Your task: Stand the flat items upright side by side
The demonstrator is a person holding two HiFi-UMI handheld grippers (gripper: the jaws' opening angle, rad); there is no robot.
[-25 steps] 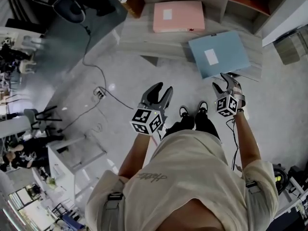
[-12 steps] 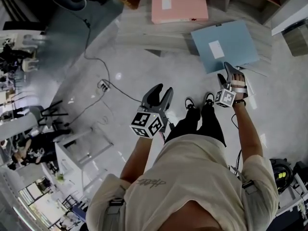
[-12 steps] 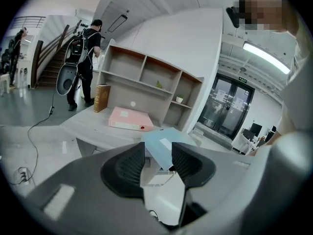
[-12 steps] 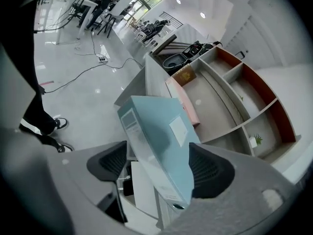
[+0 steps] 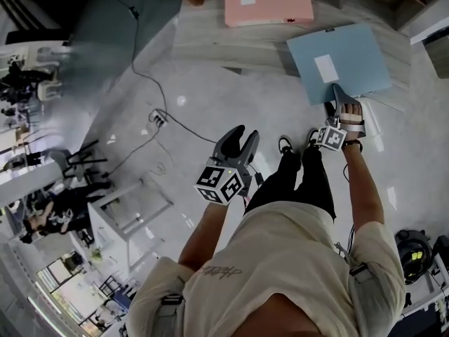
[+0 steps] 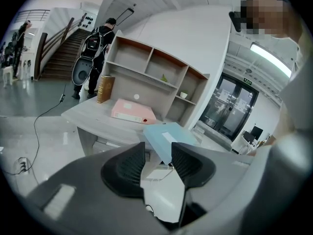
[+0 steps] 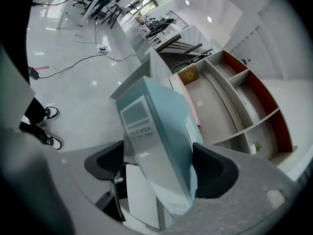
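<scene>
two file boxes lie flat on the desk (image 5: pixel 205 42), one pink and one blue, and i have two claws out.

my right claw (image 7: pixel 159 168) is at the blue file box (image 7: pixel 156 126). its jaws have just been opening and stand wide, with the box's near edge between them. the right gripper view shows what the head view does not: the left pad stands clear of the box's spine and the right pad sits just beside its broad face, so nothing is clamped. that view also shows the words "file box" printed on the spine under a grey label.

from the head view, the blue file box's near corner juts past the desk's edge toward me, and one white label sits on its top face. the pink file box (image 5: pixel 269 2) lies beyond the blue file box, apart from it, also with one white label.

my left claw (image 6: pixel 157 163) hangs over the floor, well short of the blue file box, its jaws partly apart with nothing between them. only its view shows the shelf unit (image 6: pixel 156 77) behind the blue file box, with one brown book (image 6: pixel 105 88) standing on the desk to the left of it.
</scene>
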